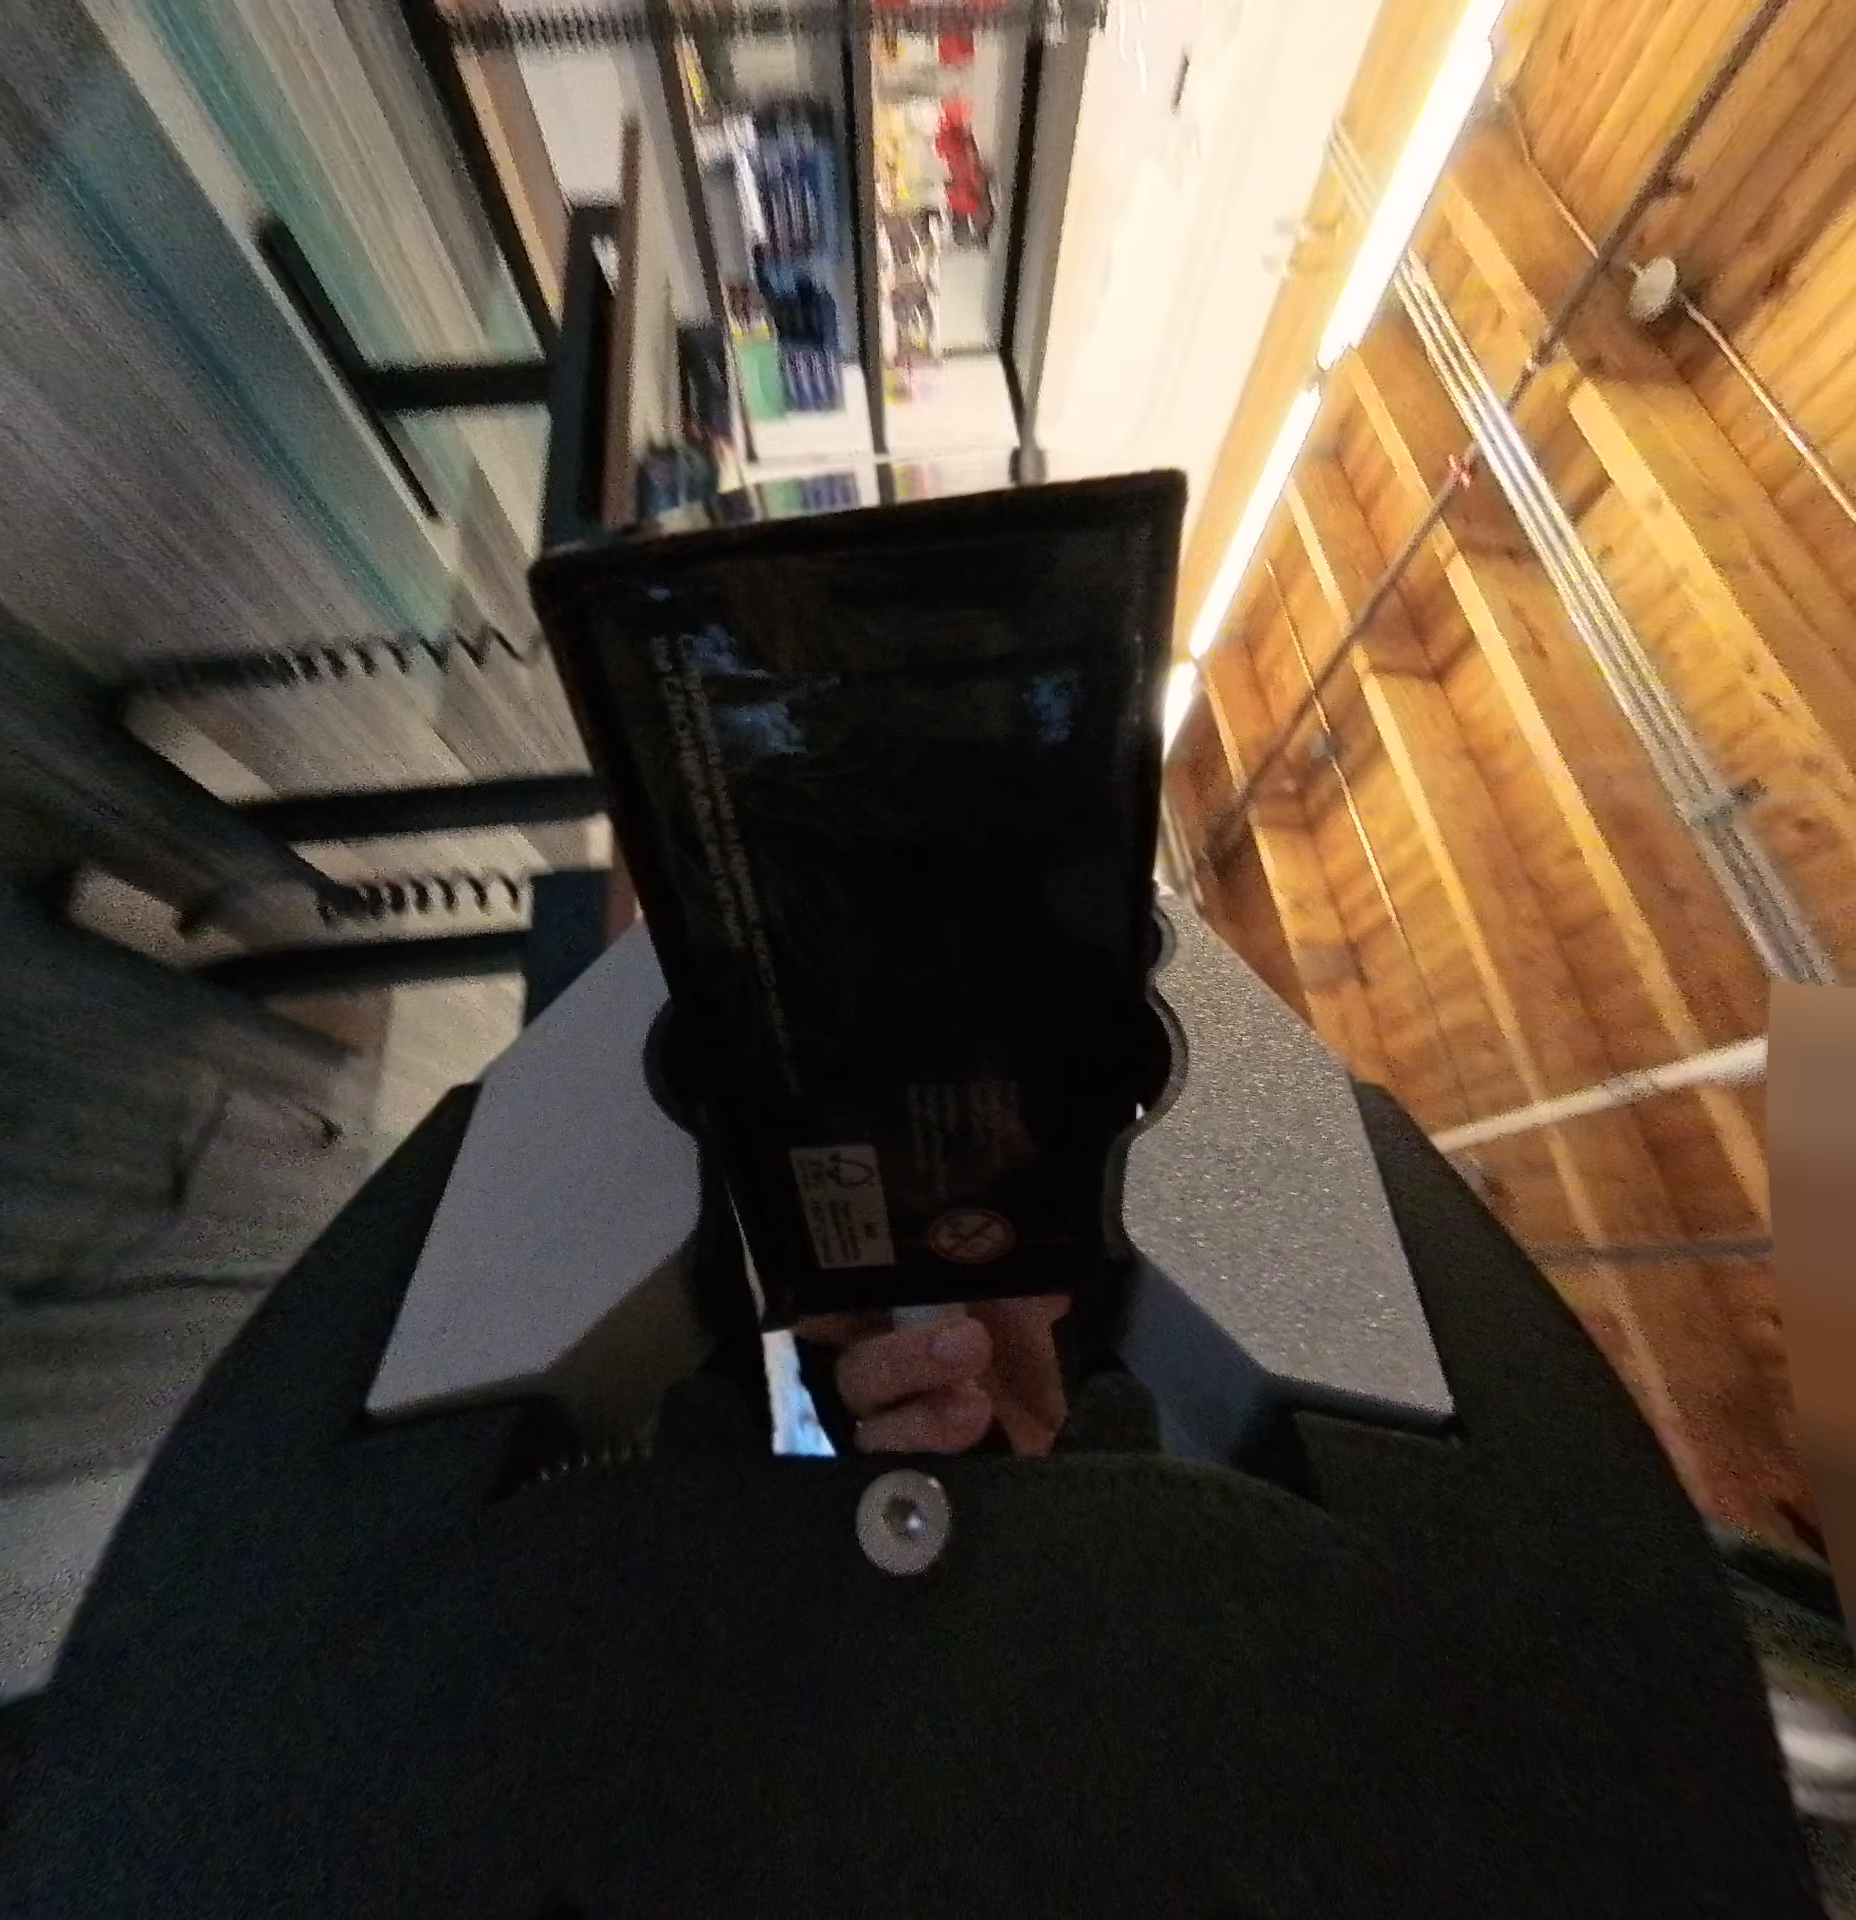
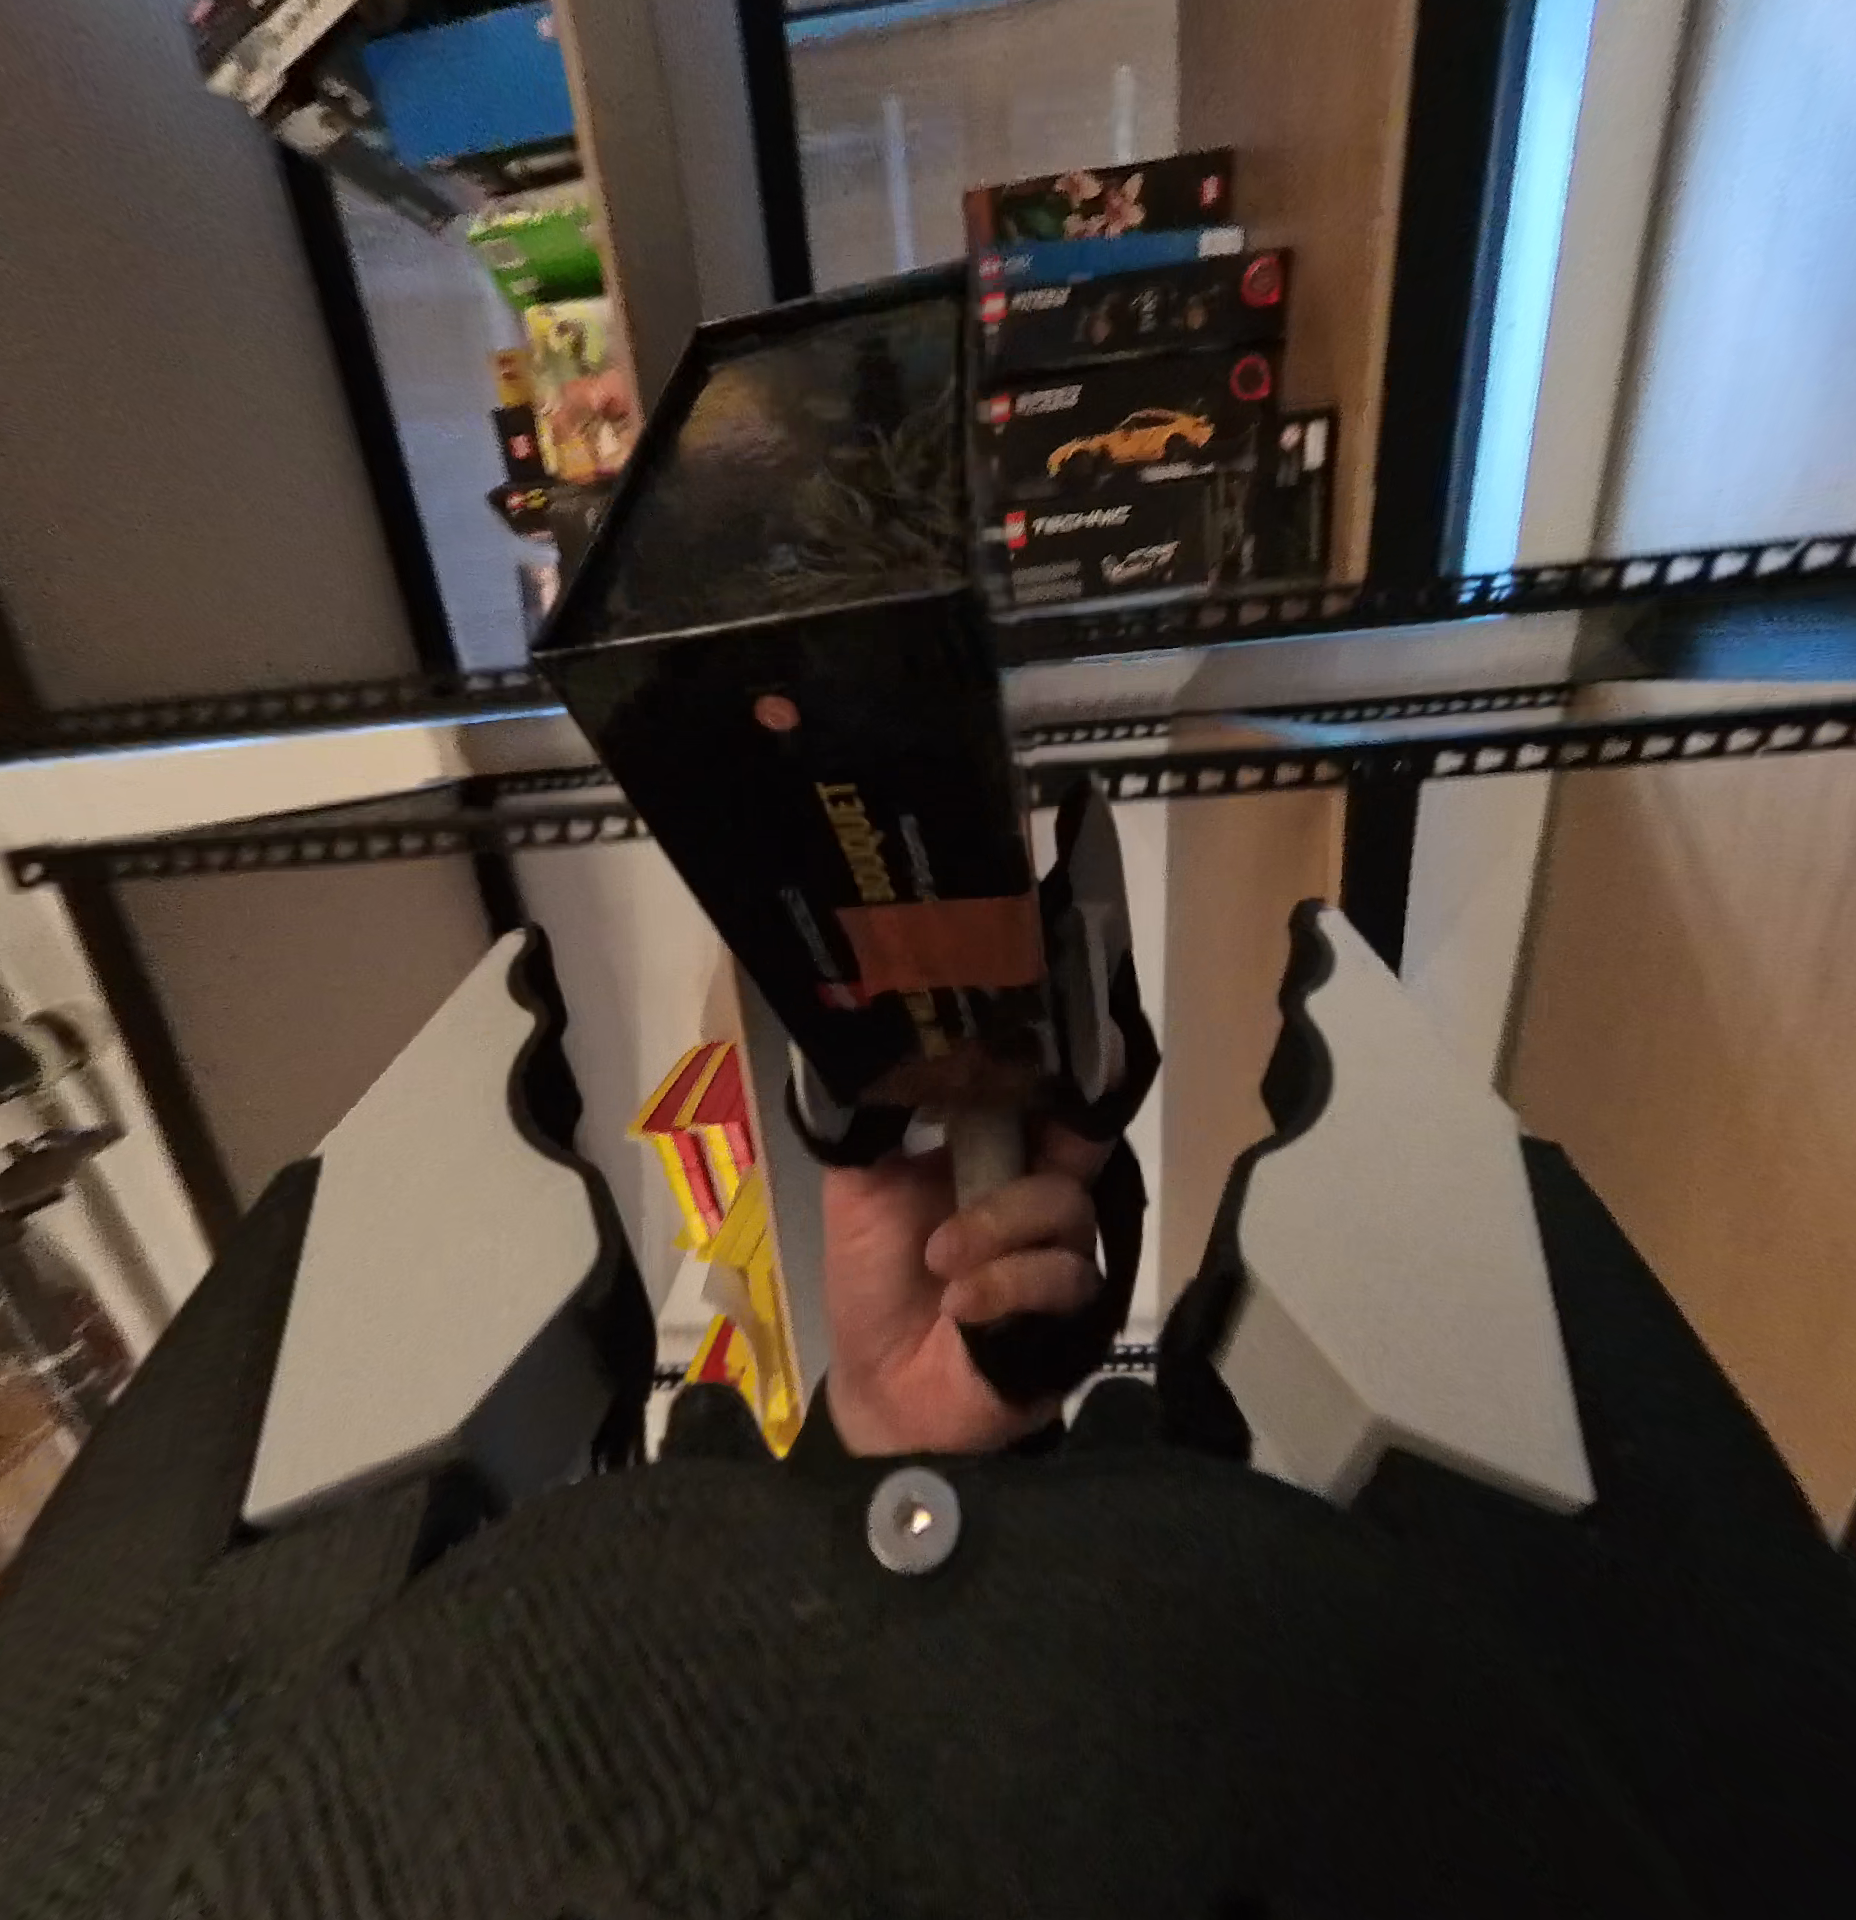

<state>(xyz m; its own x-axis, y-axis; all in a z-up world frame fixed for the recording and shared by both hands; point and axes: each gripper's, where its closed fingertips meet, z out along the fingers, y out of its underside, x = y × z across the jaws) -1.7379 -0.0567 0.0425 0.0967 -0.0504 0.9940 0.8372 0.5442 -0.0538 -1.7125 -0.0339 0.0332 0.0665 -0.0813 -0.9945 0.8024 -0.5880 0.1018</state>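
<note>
Between my left gripper's fingers sits a tall black box, pinched at its lower end and held fast; most of its length stands beyond the tips. Right wrist view shows the same box tilted in front of a black shelf rack stacked with other boxed sets.

My right gripper is spread wide and holds nothing; box and left gripper sit ahead, in line with its gap, untouched by it.

Handling, my guess: stiff glossy card, so probably slippery and easily dented at the corners; top-heavy when held this low. Better grip on the flat faces, nearer the middle.
</note>
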